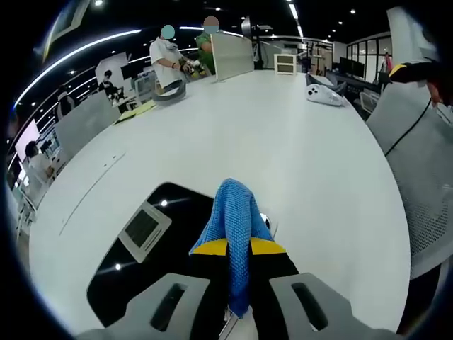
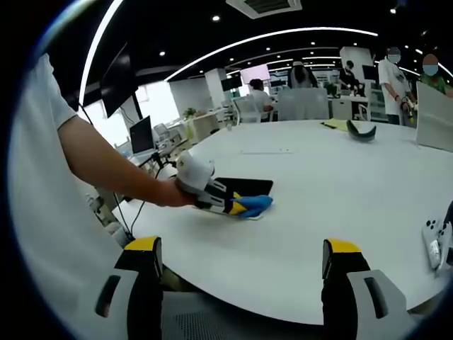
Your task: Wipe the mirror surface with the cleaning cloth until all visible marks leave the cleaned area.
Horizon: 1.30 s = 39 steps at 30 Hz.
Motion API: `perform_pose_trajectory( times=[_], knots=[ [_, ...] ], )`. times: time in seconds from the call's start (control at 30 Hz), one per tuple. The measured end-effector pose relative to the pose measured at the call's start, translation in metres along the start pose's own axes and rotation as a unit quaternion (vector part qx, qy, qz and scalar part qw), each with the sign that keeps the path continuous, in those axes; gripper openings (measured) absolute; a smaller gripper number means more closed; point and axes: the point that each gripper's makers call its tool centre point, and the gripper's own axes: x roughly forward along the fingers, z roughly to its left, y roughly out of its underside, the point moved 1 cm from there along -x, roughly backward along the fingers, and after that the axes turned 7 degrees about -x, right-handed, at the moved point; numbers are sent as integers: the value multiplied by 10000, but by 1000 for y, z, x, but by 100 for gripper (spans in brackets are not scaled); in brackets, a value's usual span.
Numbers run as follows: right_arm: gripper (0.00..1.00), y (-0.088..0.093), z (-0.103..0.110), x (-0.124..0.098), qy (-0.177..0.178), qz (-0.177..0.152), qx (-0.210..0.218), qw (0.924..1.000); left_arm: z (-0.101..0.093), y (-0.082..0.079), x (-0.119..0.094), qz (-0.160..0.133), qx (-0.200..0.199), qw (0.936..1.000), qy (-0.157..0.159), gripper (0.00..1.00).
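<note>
White office table (image 1: 297, 163): broad, round-edged, set in an open-plan room with ceiling light strips.

Left gripper view, left to right:
- Mirror (image 1: 127, 248): dark reflective panel lying flat on the table at lower left, reflecting ceiling lights and a vent.
- Left gripper (image 1: 239, 283): yellow-tipped jaws clamped together on the cleaning cloth (image 1: 233, 219), a blue knit cloth that stands up between them and overlaps the mirror's right edge.
- White game controller (image 1: 324, 94): far right of the table, well apart from the mirror.
- Two people (image 1: 170, 60): standing at the far end.

Right gripper view, left to right:
- Person's forearm, extended over the table, holding the left gripper with the blue cloth at the mirror's near edge.
- Right gripper (image 2: 244, 265): jaws wide apart, holding nothing, at the near table edge.
</note>
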Motion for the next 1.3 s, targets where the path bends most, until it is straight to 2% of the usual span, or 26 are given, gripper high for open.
perform_pose_trajectory(
  times=[0.43,1.07,1.3],
  knots=[
    [93,0,-2,2,-87,-1,-19,10000,-7,-4,4,71,59,10000,-38,6],
    [92,3,-15,1,-81,-42,-14,10000,-16,-9,11,19,8,9999,-157,6],
    [92,5,-17,5,-157,-17,-33,9999,-18,-11,13,-27,-143,9997,-191,6]
  ],
)
